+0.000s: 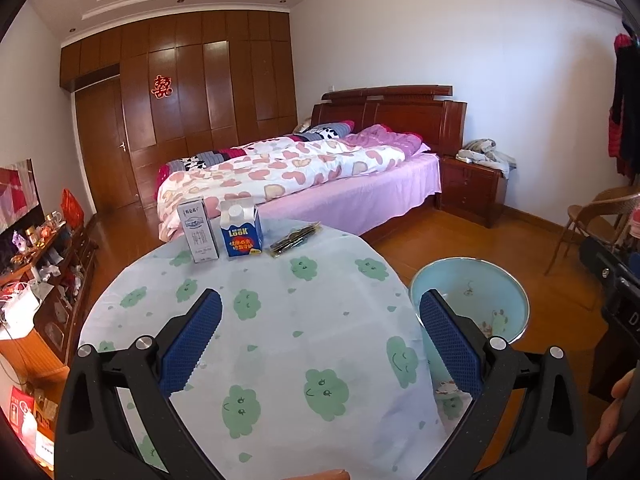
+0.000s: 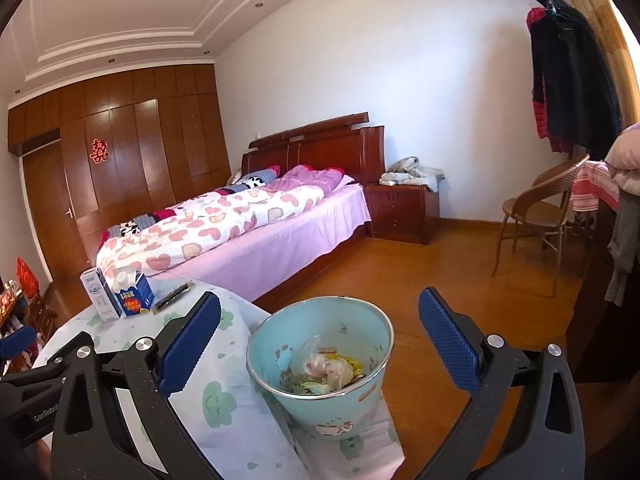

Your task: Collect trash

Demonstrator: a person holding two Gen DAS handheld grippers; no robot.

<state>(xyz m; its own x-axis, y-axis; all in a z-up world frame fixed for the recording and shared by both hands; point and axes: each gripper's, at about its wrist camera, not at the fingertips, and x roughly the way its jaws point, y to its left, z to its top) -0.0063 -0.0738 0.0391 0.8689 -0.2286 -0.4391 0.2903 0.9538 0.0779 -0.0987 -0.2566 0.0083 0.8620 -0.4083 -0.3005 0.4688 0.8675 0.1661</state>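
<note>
A grey-white milk carton point(image 1: 199, 230), a blue LOOK carton point(image 1: 241, 231) and a dark flat wrapper point(image 1: 295, 238) stand at the far edge of the cloth-covered table point(image 1: 280, 320). A light blue trash bin point(image 1: 476, 300) stands beside the table's right edge; in the right wrist view the bin point(image 2: 320, 364) holds crumpled wrappers point(image 2: 328, 368). My left gripper point(image 1: 320, 336) is open and empty above the table. My right gripper point(image 2: 320, 340) is open and empty just above the bin. The cartons also show in the right wrist view point(image 2: 120, 296).
A bed point(image 1: 300, 176) with a heart-print quilt lies behind the table. A nightstand point(image 1: 472, 188) and a wicker chair point(image 2: 540, 216) stand to the right. A cluttered low cabinet point(image 1: 36, 292) runs along the left wall. Wooden floor point(image 2: 420, 280) surrounds the bin.
</note>
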